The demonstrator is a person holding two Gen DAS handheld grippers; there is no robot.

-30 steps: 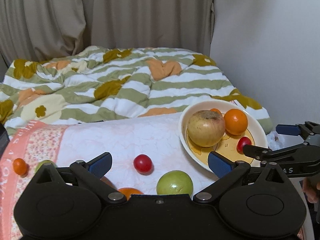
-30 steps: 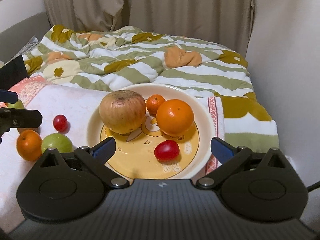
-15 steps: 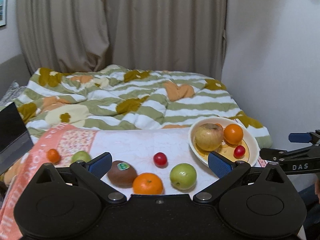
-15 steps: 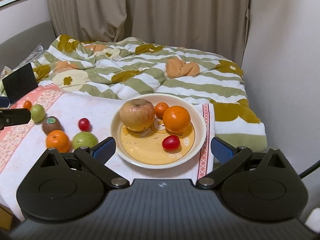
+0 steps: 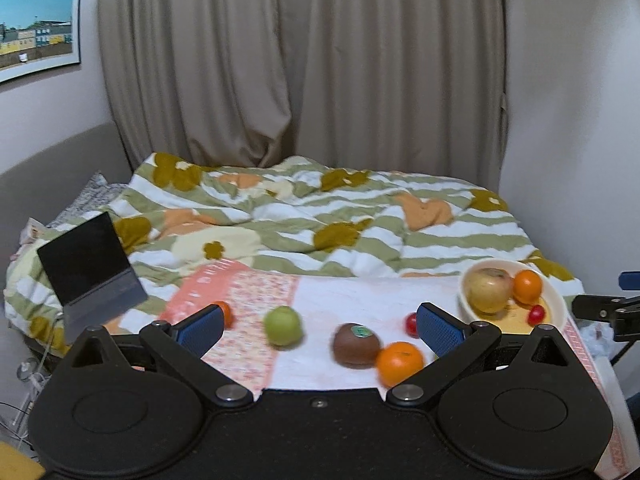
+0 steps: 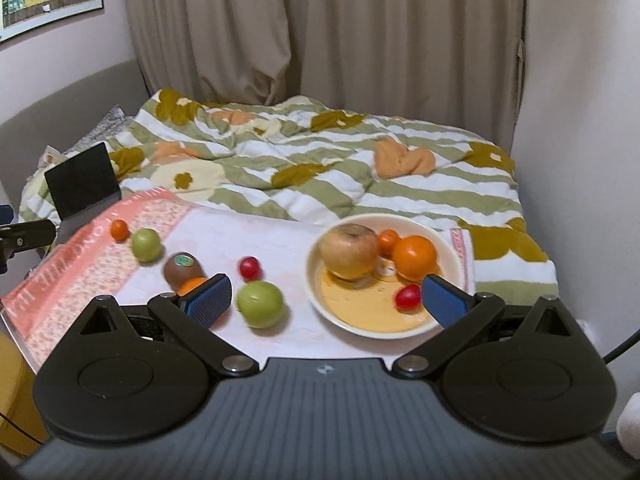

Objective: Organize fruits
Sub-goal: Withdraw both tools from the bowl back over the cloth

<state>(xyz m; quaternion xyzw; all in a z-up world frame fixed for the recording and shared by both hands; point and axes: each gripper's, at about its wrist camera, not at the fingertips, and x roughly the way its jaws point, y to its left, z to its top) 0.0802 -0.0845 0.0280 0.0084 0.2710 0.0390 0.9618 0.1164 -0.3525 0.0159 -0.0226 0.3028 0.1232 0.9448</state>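
Currently both grippers hover over the near edge of the cloth-covered table (image 6: 224,236), holding nothing. Left to right:

- Dark tablet (image 6: 82,182) propped at the far left, off the cloth's corner.
- Small tangerine (image 6: 119,229) on the pink border, just beside a small green fruit (image 6: 146,244).
- Kiwi (image 6: 182,267) with a sticker, touching an orange (image 5: 399,362) at its right; in the right wrist view that orange is mostly hidden behind a blue pad.
- Left gripper (image 5: 320,326): jaws wide apart, empty; kiwi and small green fruit sit between the pads in its view.
- Cherry tomato (image 6: 249,268) loose on the cloth, near a green apple (image 6: 260,304) in front of it.
- Right gripper (image 6: 326,300): jaws wide apart, empty, green apple and plate between the pads.
- Plate (image 6: 448,248) on the right: big yellow-brown apple (image 6: 351,251), a small tangerine behind it, large orange (image 6: 413,255), second cherry tomato (image 6: 407,297) at the front.
- Striped duvet (image 6: 320,160) on the bed behind, curtain (image 6: 320,28) beyond it.

Loose fruit is slightly motion-blurred.
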